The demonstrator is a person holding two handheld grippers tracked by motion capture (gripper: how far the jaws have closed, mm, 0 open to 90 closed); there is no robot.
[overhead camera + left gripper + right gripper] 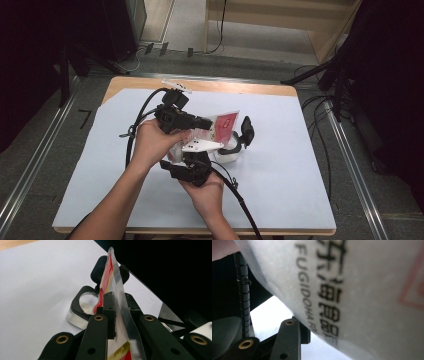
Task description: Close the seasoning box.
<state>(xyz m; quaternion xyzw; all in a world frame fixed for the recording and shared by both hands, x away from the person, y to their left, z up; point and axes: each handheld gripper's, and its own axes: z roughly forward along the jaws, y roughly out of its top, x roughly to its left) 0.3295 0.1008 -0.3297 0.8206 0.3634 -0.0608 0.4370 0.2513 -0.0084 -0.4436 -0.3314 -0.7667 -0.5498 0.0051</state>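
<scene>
Two hands meet over the middle of the white tabletop (280, 170), each with a tool. The left tool (117, 312) has its jaws closed on a red-and-clear pouch (113, 277), held edge-on above the sheet. The right tool (192, 167) sits just below it (the pouch's printed face (362, 290) presses against its camera), so I cannot tell its jaw state. A black-rimmed clear container (235, 150) lies just beside the pouch.
</scene>
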